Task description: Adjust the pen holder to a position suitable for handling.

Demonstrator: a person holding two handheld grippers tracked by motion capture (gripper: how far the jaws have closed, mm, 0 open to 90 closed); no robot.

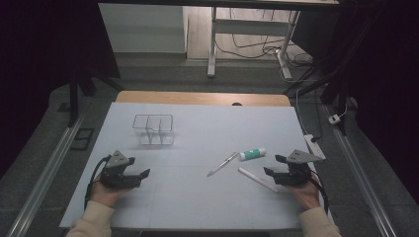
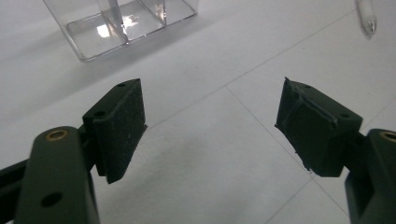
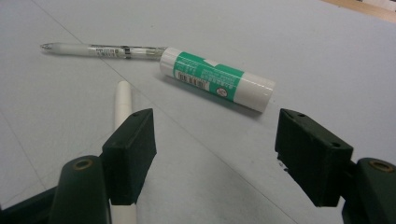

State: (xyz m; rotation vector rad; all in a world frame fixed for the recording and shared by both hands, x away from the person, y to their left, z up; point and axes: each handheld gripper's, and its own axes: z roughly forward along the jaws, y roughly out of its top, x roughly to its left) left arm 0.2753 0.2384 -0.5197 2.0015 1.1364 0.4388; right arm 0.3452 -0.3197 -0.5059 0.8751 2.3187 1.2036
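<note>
A clear plastic organizer with divided compartments stands on the white table, far left of centre; it shows close in the left gripper view. Right of centre lie a clear pen, a green-and-white glue stick and a white pen. My left gripper rests open at the near left, nothing between its jaws. My right gripper is open at the near right, just right of the white pen. In the right gripper view the glue stick, clear pen and white pen lie ahead of the open gripper.
A wooden strip edges the table's far side. Beyond it stand a white desk frame and floor cables. A white power strip hangs by the right edge. Metal rails run along both sides.
</note>
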